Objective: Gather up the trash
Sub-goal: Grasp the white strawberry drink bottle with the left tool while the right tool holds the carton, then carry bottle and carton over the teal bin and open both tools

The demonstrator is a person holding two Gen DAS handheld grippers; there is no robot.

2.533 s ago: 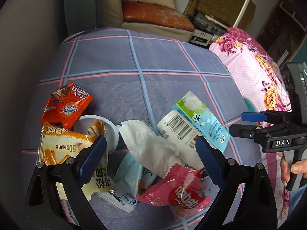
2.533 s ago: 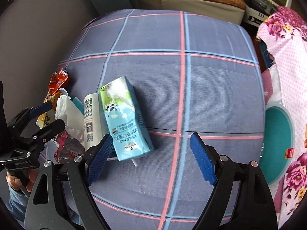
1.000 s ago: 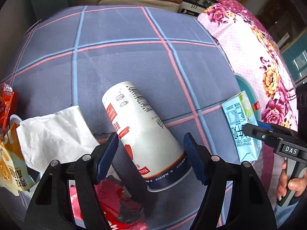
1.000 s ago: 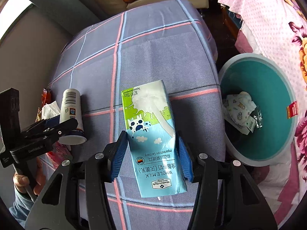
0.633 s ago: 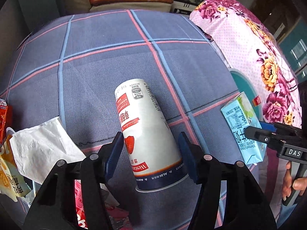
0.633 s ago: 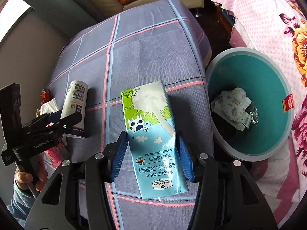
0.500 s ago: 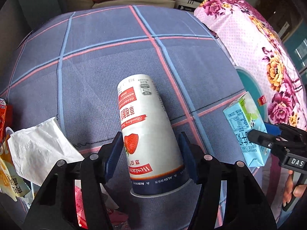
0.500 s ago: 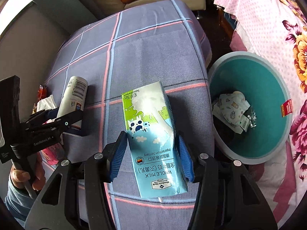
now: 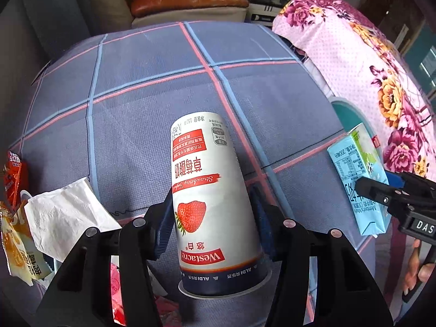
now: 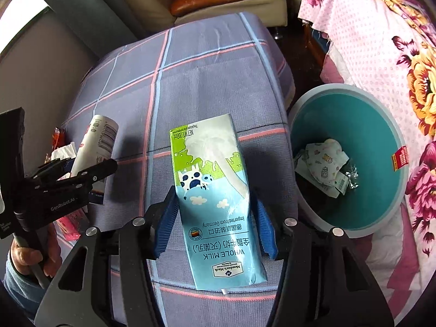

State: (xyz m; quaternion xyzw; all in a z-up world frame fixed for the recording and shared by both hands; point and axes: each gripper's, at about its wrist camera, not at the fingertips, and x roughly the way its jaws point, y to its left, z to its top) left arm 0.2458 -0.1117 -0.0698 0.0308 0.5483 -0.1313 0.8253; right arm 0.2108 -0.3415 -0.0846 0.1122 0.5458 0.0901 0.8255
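Right wrist view: the right hand-held gripper (image 10: 215,222) pinches the milk carton (image 10: 216,204) short of the teal bin (image 10: 351,160), so a slack squeeze could drop it outside.

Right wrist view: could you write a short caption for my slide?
Right claw grips a milk carton beside the teal bin, which already holds crumpled trash.
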